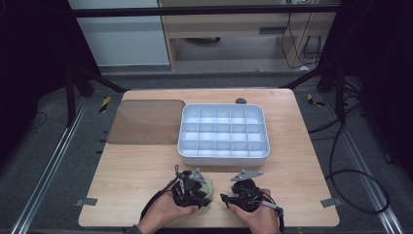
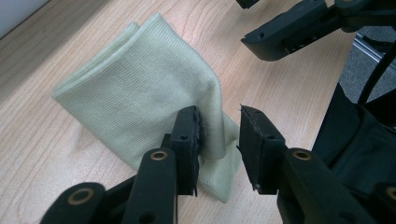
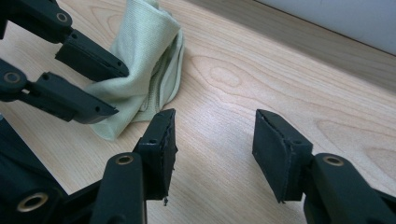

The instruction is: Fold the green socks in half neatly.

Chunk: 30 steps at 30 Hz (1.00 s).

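1. Your left tongs [image 2: 218, 135] stand parted around a raised fold of the pale green cloth [image 2: 140, 98]; one pad touches it, the other stands clear, so nothing is clamped.
2. Your right tongs [image 3: 212, 140] gape over bare desk [image 3: 280, 84], the cloth just beside them.
3. From the high view, your left tongs [image 1: 191, 189] hide most of the cloth [image 1: 208, 187], near the desk's front edge.
4. The white divided tray [image 1: 224, 155] behind looks empty; a brown lid [image 1: 146, 122] lies beside it.

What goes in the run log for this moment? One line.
left tongs: open, cloth fold between | right tongs: open, empty | tray: empty
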Available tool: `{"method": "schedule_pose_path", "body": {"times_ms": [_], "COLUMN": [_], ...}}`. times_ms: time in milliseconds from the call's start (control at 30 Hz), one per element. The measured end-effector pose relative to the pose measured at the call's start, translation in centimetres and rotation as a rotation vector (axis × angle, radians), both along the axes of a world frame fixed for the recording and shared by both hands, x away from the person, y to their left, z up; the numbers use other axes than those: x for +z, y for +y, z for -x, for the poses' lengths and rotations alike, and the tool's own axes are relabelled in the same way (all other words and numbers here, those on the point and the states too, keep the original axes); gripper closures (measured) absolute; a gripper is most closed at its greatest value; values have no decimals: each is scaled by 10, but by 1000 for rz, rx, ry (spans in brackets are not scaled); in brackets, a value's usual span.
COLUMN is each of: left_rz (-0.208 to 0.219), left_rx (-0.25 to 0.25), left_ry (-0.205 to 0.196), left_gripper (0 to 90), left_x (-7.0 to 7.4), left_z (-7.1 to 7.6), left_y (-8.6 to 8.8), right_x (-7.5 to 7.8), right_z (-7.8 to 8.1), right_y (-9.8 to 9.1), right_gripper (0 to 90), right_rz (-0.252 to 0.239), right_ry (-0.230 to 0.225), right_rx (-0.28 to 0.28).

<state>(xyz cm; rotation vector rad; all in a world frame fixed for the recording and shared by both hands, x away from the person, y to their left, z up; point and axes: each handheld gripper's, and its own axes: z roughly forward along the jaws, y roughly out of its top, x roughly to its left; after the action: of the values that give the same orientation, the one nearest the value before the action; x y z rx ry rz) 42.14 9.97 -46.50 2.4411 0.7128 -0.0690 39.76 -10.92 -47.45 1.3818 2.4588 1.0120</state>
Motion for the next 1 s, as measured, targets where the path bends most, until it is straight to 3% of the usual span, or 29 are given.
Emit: {"method": "schedule_pose_path", "body": {"times_ms": [433, 1000], "left_rz": [2, 11], "left_rx": [13, 12], "left_ry": [-28, -49], "left_gripper": [607, 594], "left_x": [5, 16], "left_z": [2, 3], "left_y": [5, 6], "right_x": [0, 1], "right_z": [0, 0], "right_y": [-2, -4], "right_gripper": [485, 471], "right_rz": [2, -2], "right_ry": [1, 1], "right_rx": [-3, -7]}}
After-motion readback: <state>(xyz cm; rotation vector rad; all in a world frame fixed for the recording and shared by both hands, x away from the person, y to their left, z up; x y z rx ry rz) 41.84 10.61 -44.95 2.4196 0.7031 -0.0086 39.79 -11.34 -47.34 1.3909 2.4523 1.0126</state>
